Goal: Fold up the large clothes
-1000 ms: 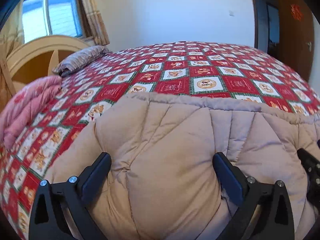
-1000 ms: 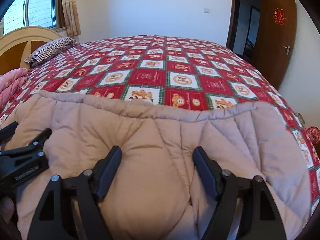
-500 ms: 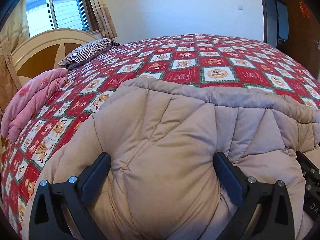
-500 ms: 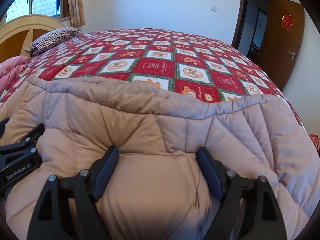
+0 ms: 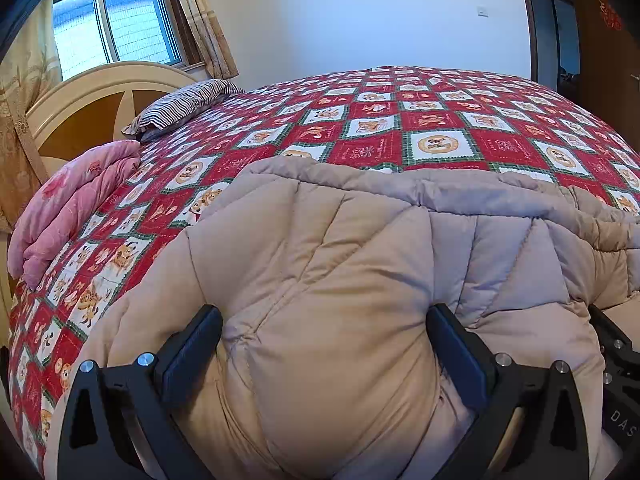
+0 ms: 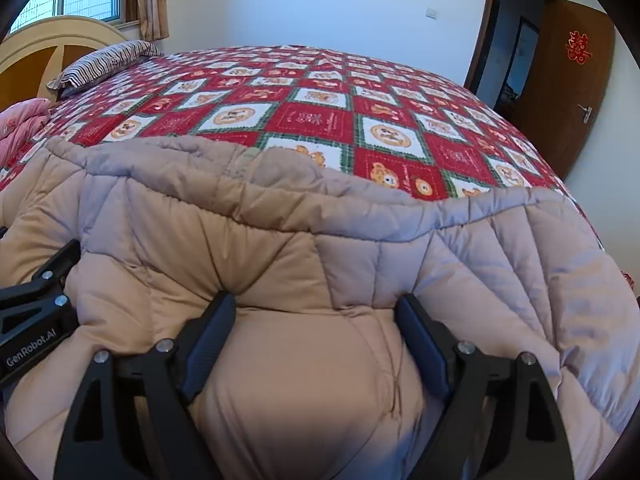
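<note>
Home bedroom.
Patchwork bedspread (image 5: pixel 400 128) covering a wide bed, striped pillow (image 5: pixel 180 106) lying by the curved headboard (image 5: pixel 92 92); curtained window (image 5: pixel 112 24) letting in daylight, wooden door (image 6: pixel 576 92) standing open.

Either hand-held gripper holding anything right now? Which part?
The jaws of the left hand-held gripper and the right hand-held gripper each stand wide around a puffy bulge of the beige quilted coat; the right has just been opening. Actual clamping cannot be told.

Matt quilted cloth coat (image 5: pixel 340 280); glossy wooden headboard (image 5: pixel 92 108); matt plastic gripper (image 6: pixel 316 320).
</note>
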A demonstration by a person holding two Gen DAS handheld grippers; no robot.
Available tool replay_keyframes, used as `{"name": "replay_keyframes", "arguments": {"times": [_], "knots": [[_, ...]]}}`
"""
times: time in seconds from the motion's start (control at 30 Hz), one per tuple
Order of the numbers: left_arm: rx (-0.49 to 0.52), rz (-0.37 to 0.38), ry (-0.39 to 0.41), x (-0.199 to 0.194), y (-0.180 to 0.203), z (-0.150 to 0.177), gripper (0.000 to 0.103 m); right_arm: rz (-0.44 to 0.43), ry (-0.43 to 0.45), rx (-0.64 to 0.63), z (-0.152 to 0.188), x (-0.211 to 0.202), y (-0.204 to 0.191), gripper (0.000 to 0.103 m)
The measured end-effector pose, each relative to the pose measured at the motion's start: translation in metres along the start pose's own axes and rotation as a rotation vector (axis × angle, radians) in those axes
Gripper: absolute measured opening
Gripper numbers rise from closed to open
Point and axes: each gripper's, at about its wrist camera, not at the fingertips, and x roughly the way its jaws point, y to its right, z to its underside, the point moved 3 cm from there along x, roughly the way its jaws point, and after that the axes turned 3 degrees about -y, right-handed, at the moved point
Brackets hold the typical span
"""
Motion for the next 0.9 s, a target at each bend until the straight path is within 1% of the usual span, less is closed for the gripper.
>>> {"name": "replay_keyframes", "arguments": {"times": [0.17,0.27,0.33,0.4,0.43,0.47,0.53,0.6,0.63,0.67,0.73,0.77,0.8,0.83,0.87,0.9], "knots": [[0.002,-0.001,-0.002,0.000,0.000,0.000,0.102,-0.001,0.001,0.001,0.000,0.001,0.000,0.086],[0.005,0.013,-0.019,0.001,0.000,-0.001,0.102,-0.003,-0.003,0.001,0.001,0.001,0.000,0.087],[0.010,0.035,-0.043,0.002,-0.002,-0.004,0.102,-0.005,-0.006,0.001,0.001,0.002,0.001,0.087],[0.029,0.084,-0.088,-0.004,-0.006,-0.007,0.102,-0.004,-0.006,0.000,0.001,0.003,0.001,0.087],[0.035,0.102,-0.090,-0.009,-0.009,-0.007,0.102,-0.003,-0.007,-0.001,0.001,0.003,0.001,0.087],[0.041,0.119,-0.082,-0.020,-0.015,-0.007,0.102,-0.003,-0.009,-0.003,0.001,0.003,0.001,0.087],[0.067,0.114,-0.026,-0.046,-0.029,-0.005,0.102,0.000,-0.018,-0.008,0.000,0.002,0.000,0.087],[0.087,0.068,0.057,-0.070,-0.049,-0.001,0.102,-0.003,-0.030,-0.012,-0.002,-0.005,0.001,0.085],[0.077,0.039,0.087,-0.077,-0.063,0.002,0.102,-0.007,-0.026,0.003,-0.003,-0.011,0.002,0.085],[0.059,0.026,0.093,-0.079,-0.072,0.004,0.102,-0.017,-0.007,0.041,-0.004,-0.023,0.004,0.085],[0.005,0.030,0.078,-0.073,-0.091,0.011,0.102,-0.045,0.048,0.087,-0.003,-0.044,0.001,0.085],[-0.023,0.027,0.050,-0.064,-0.097,0.016,0.102,-0.038,0.064,0.082,-0.003,-0.052,-0.005,0.085],[-0.036,0.038,0.001,-0.051,-0.099,0.022,0.102,-0.027,0.072,0.069,-0.001,-0.056,-0.012,0.085],[-0.038,0.052,-0.035,-0.041,-0.097,0.027,0.102,-0.023,0.063,0.052,-0.001,-0.055,-0.017,0.085],[-0.036,0.058,-0.062,-0.033,-0.096,0.033,0.102,0.006,0.033,0.024,0.002,-0.049,-0.024,0.085],[-0.034,0.059,-0.060,-0.026,-0.093,0.039,0.102,0.038,0.006,0.002,0.006,-0.041,-0.028,0.085]]}}
